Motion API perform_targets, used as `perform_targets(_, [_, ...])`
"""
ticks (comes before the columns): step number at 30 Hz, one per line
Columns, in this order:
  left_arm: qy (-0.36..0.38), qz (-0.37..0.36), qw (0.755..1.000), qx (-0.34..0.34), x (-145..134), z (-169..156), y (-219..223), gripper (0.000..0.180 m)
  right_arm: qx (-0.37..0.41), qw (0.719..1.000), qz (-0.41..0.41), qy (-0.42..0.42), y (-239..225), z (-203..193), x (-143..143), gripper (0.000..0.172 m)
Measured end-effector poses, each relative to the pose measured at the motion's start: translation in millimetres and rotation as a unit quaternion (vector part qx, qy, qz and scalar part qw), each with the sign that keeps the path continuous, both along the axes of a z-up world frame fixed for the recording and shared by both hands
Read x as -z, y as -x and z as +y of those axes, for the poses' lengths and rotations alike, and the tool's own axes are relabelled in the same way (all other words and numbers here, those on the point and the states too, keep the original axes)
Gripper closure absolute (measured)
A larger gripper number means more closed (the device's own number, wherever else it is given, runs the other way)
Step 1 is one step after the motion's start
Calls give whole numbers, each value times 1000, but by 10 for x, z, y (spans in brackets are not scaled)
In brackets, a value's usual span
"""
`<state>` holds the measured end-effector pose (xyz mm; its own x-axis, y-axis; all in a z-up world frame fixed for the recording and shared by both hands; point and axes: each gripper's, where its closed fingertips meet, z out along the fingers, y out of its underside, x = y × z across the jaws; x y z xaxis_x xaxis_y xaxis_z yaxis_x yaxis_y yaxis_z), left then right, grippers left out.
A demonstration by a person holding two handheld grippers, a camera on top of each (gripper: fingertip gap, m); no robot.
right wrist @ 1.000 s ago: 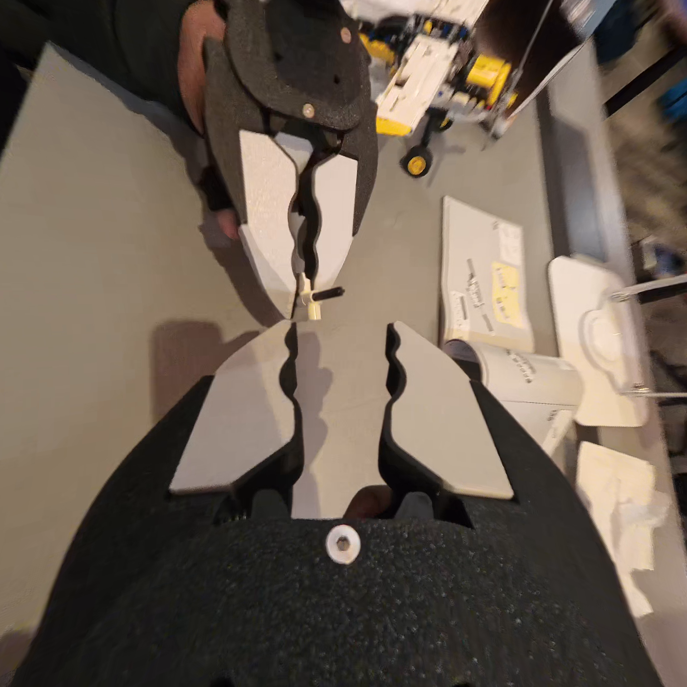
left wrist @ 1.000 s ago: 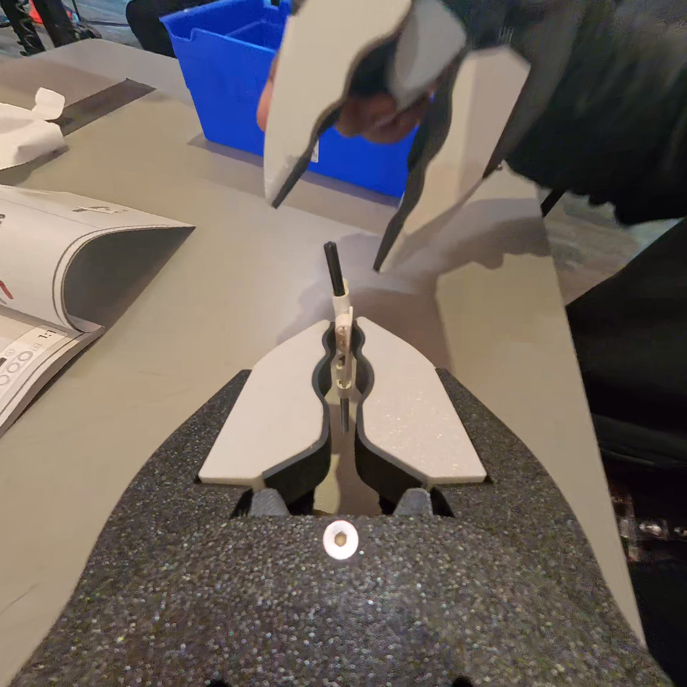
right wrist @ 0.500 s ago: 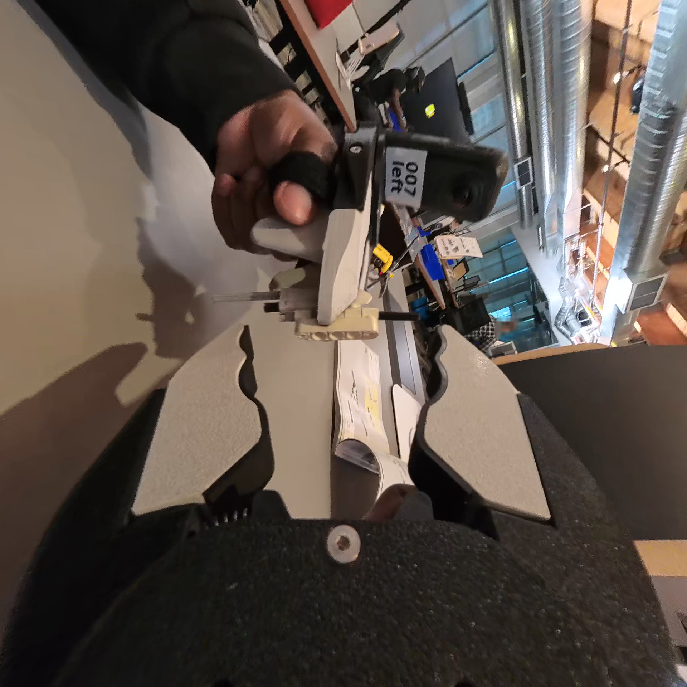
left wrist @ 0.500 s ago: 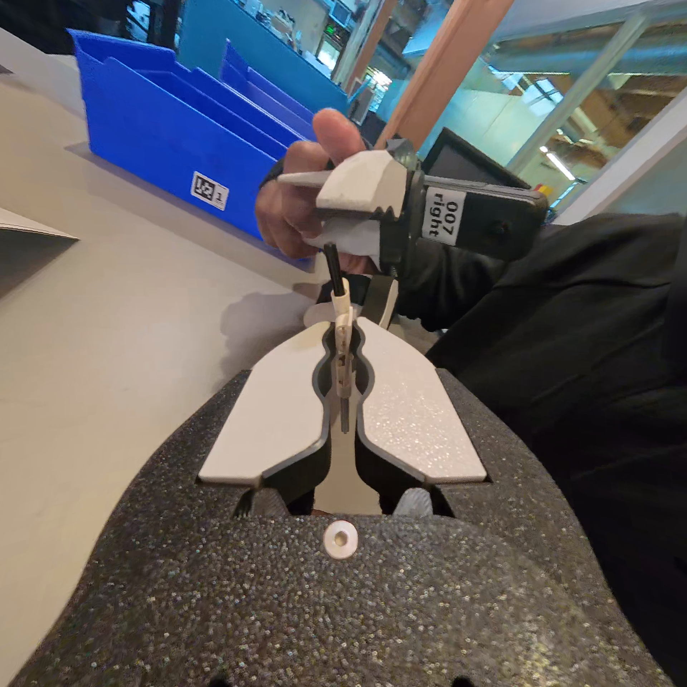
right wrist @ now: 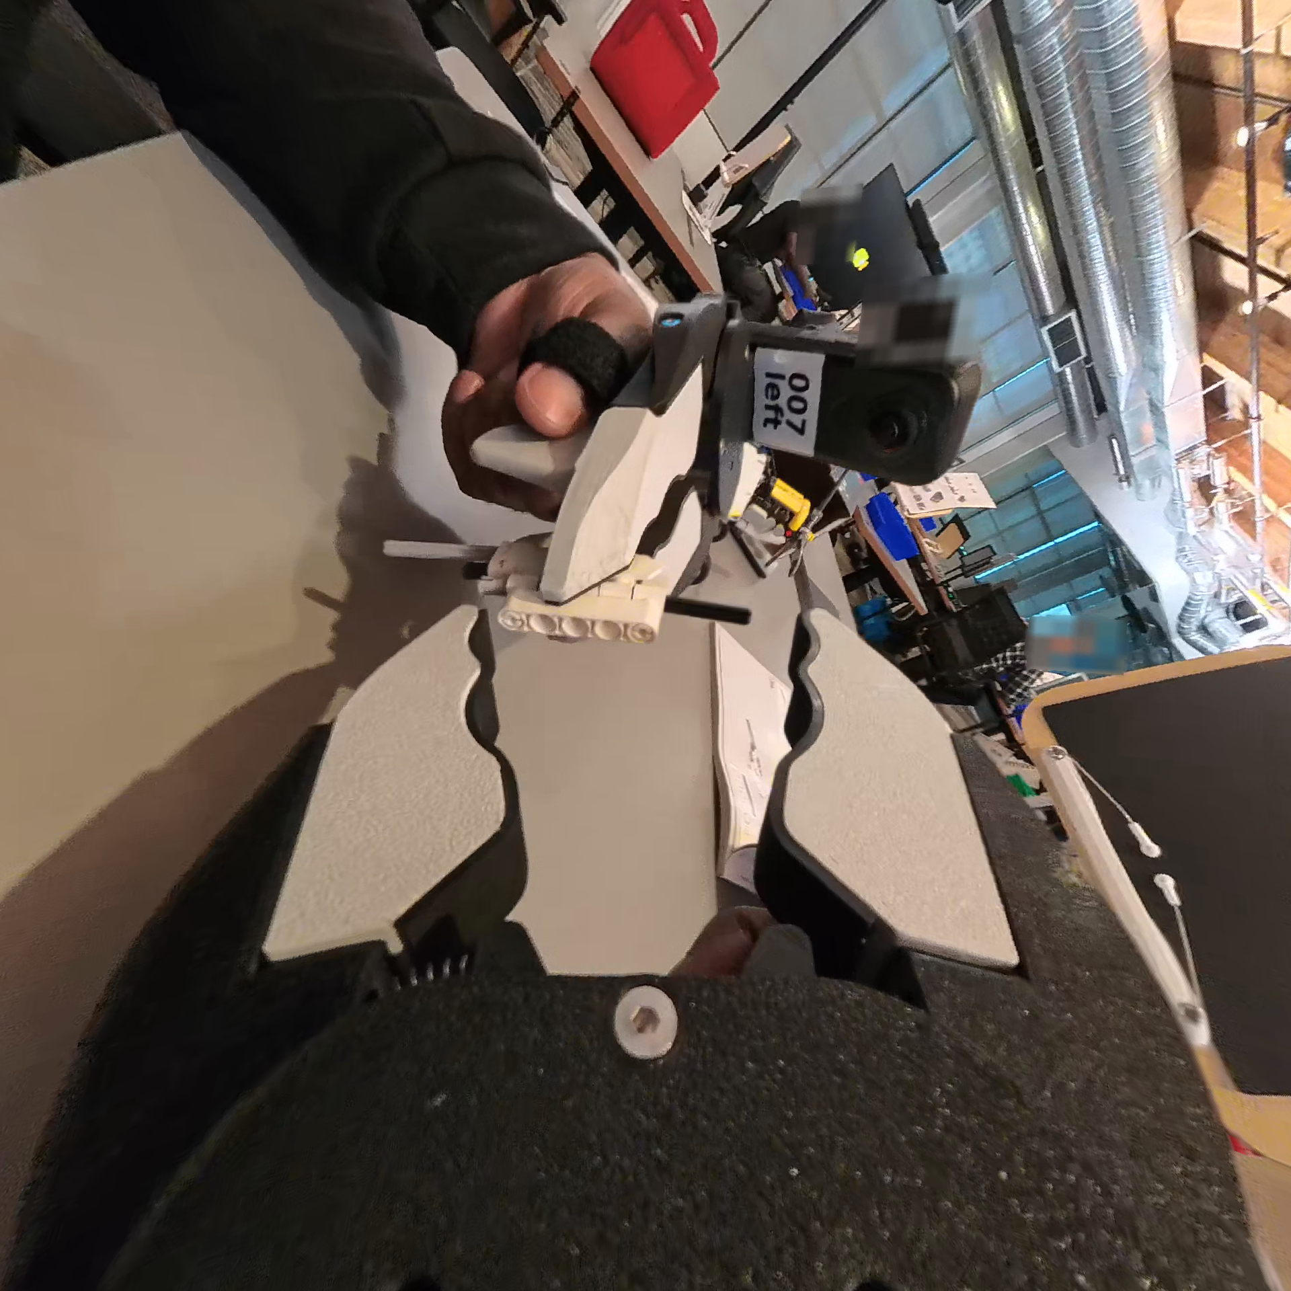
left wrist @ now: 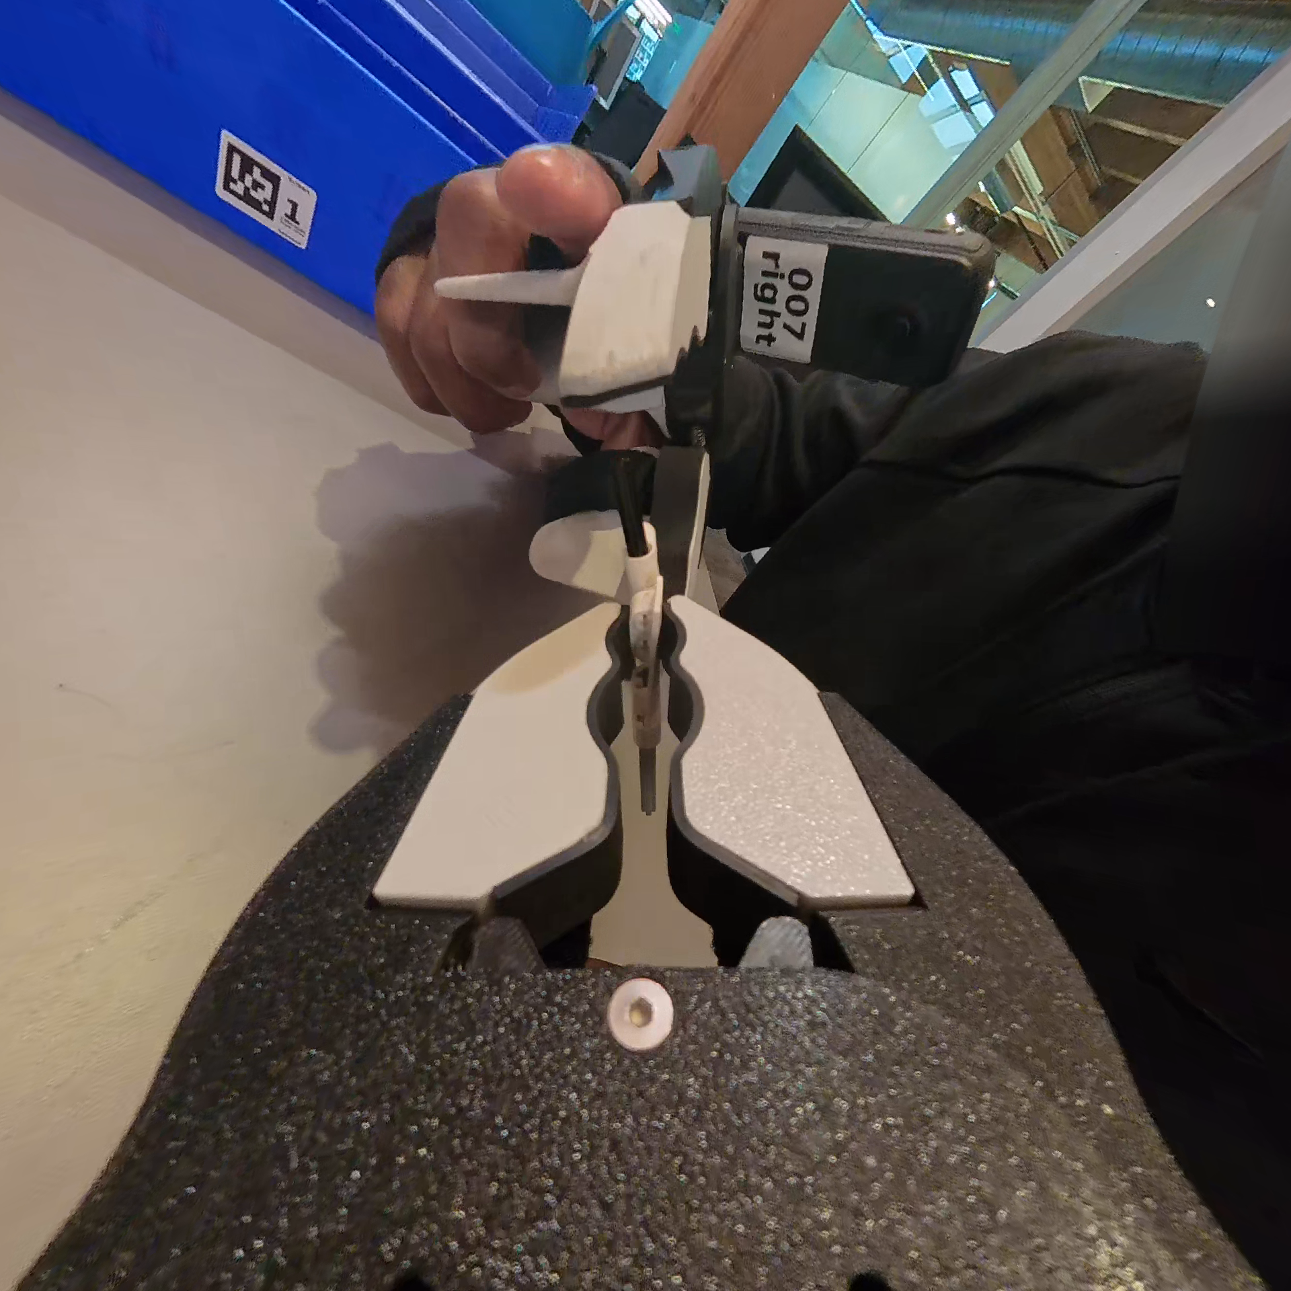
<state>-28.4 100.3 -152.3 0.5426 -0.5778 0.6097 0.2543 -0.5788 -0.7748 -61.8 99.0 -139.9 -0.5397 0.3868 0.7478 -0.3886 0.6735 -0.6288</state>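
Observation:
My left gripper (left wrist: 646, 618) is shut on a small white toy-brick assembly (left wrist: 644, 629). A black axle (left wrist: 632, 510) sticks out past the fingertips. The right wrist view shows the same assembly as a white beam with holes (right wrist: 580, 625), with a black axle (right wrist: 705, 613) on one side and a grey axle (right wrist: 426, 550) on the other, pinched by the left gripper (right wrist: 601, 559). My right gripper (right wrist: 639, 622) is open wide, and the beam lies between its fingertips without touching the pads. In the left wrist view the right gripper's lower finger (left wrist: 573, 559) lies beside the black axle.
A grey table (left wrist: 140, 559) lies below. A blue bin (left wrist: 209, 105) stands at its far side. An open booklet (right wrist: 740, 733) and a white and yellow toy vehicle (right wrist: 768, 496) lie beyond the grippers. A black board with a wooden rim (right wrist: 1153, 838) is at the right. My left and right fingertips are right by each other.
Both grippers tilted up from the table and came closer together. My right jaws opened wide and now flank the white assembly. My left gripper kept its grip throughout.

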Motion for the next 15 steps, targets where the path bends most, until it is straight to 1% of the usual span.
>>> perform_targets(7, [14,-2,1000,-2,56,14,-13,173,-9,1000,-14,-2,-40,-49,78,101])
perform_targets(13, [23,-10,1000,-10,80,30,13,173,1,1000,-6,-9,-11,-27,97,104])
perform_targets(15, [27,-12,999,-13,92,39,28,173,4,1000,-1,-16,-6,-26,114,107])
